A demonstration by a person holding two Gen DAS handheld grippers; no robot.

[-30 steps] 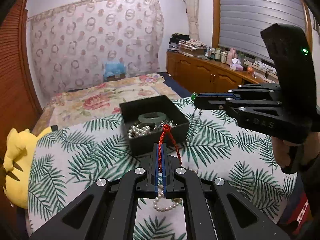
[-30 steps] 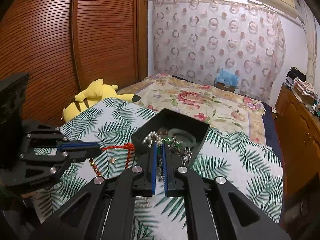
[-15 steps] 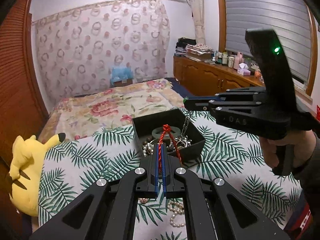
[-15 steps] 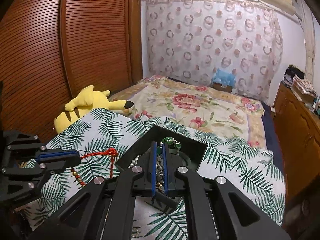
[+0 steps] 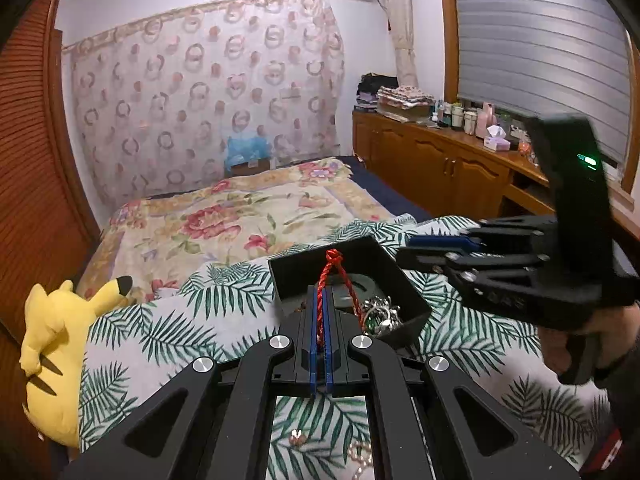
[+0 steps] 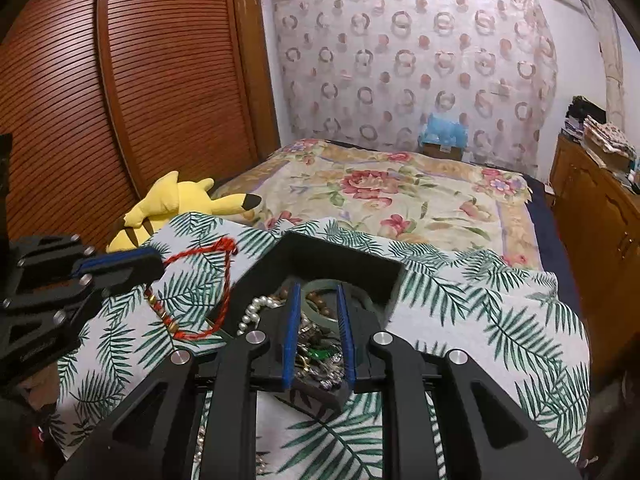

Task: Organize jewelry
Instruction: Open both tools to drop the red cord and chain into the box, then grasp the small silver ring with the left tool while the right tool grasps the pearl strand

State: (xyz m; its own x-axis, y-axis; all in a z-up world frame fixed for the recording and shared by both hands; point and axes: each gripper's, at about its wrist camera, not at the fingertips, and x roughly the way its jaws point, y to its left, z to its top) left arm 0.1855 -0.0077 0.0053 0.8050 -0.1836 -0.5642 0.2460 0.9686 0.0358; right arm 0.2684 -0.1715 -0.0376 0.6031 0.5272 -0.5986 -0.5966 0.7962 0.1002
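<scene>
Both grippers are matte black with blue pads lining the inner finger faces: left gripper (image 5: 320, 312), right gripper (image 6: 318, 320). Silver screws (image 5: 279, 342) stud the linkages behind the jaws.

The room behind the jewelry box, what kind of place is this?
Most likely a home bedroom. A bed with a floral cover fills the middle, a yellow plush toy lies at its edge by a slatted wooden wardrobe door, and a wooden cabinet under the window holds bottles and folded cloth.
</scene>
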